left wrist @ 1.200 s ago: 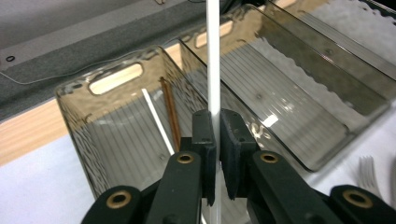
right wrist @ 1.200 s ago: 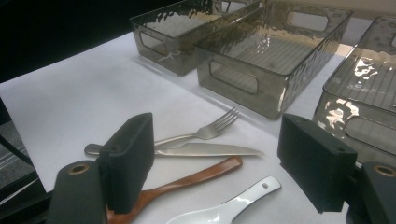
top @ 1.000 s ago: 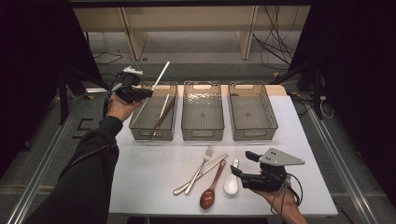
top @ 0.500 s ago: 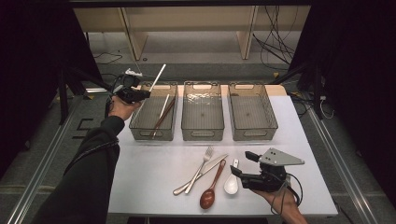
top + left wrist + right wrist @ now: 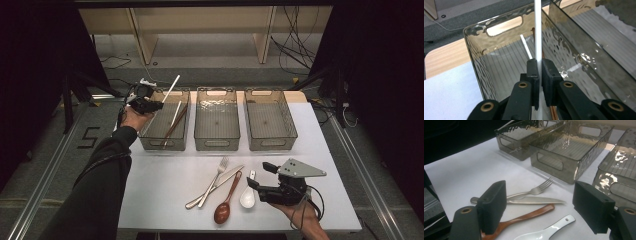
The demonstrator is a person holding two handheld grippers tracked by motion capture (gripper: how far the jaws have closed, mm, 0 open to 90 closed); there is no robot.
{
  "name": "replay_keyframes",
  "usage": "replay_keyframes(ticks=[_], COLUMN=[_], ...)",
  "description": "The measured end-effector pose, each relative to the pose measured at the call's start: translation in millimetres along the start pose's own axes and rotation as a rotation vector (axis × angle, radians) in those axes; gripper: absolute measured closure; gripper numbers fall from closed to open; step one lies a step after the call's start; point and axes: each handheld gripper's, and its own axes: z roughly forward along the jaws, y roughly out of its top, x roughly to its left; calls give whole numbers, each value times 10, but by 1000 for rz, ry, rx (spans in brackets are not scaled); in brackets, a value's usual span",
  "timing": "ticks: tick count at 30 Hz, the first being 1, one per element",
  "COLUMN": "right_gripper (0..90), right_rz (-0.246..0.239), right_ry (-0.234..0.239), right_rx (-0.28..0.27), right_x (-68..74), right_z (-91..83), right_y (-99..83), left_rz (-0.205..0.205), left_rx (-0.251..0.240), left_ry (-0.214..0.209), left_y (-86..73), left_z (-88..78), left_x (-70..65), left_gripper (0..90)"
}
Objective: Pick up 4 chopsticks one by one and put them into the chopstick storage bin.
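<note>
One number on the floor, nothing else legible.

A large pale "5" is painted on the dark floor [image 5: 89,137] left of the table, beside the metal rail (it reads upright from the person's side). The smoky plastic bins, the cutlery and both grippers carry no lettering, label or brand mark that I can make out from any angle.

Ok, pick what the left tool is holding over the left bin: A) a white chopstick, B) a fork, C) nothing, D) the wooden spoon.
A: the left tool is clamped on a thin white chopstick above the left bin; the fork and wooden spoon lie on the table.
</note>
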Motion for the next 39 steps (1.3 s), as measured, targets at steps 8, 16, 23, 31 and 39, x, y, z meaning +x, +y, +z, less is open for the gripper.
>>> replay_keyframes(ticks=[8, 16, 23, 31, 39], right_gripper=[282, 282, 282, 282, 282], right_rz=[-1, 0, -1, 0, 1], right_ry=[1, 1, 1, -1, -3], right_rx=[0, 3, 2, 1, 2], right_x=[3, 1, 5, 8, 12], right_z=[-1, 0, -1, -2, -1], right_y=[0, 0, 0, 0, 2], left_rz=[-28, -24, -67, -73, -61], left_rx=[18, 9, -11, -51, -62], left_ry=[10, 14, -74, -160, -204], left_y=[-52, -19, 80, 6, -162], left_z=[61, -16, -311, -578, -776], left_x=[41, -24, -221, -461, -618], left_gripper=[833, 573, 370, 275, 245])
